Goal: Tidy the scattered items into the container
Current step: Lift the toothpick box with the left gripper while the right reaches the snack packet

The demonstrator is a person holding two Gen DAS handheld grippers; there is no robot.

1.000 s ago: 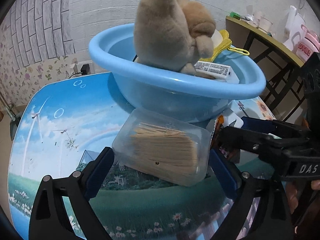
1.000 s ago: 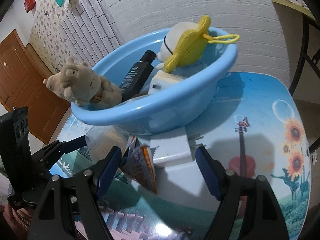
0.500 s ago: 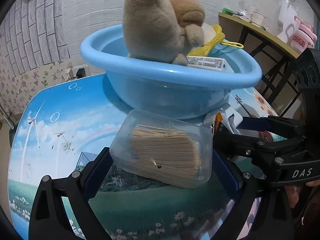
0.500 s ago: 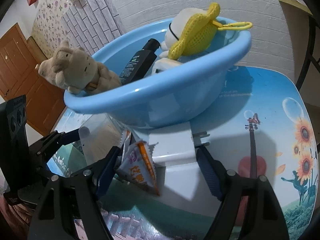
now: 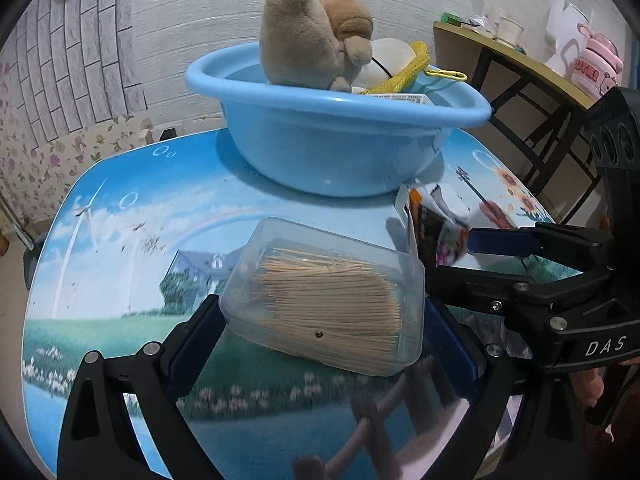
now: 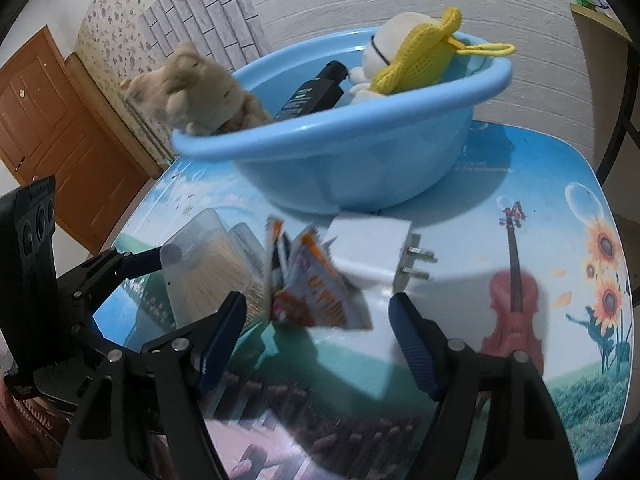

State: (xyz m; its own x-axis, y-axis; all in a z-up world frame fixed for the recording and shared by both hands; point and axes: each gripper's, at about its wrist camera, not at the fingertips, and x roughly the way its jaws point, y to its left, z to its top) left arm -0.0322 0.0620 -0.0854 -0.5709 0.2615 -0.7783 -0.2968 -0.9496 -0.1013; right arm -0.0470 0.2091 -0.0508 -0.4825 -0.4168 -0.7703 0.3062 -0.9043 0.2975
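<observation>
Left wrist: toothpick box (image 5: pixel 328 300) between left tongs (image 5: pixel 320 344).

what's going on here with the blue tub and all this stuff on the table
A person is tidying a table with a gripper in each hand. The left gripper holds a clear box of toothpicks between its fingers. The right gripper straddles a snack packet and a white charger, its jaws closing but not yet gripping. The blue basin already holds plush toys, a black bottle and a yellow pouch.
</observation>
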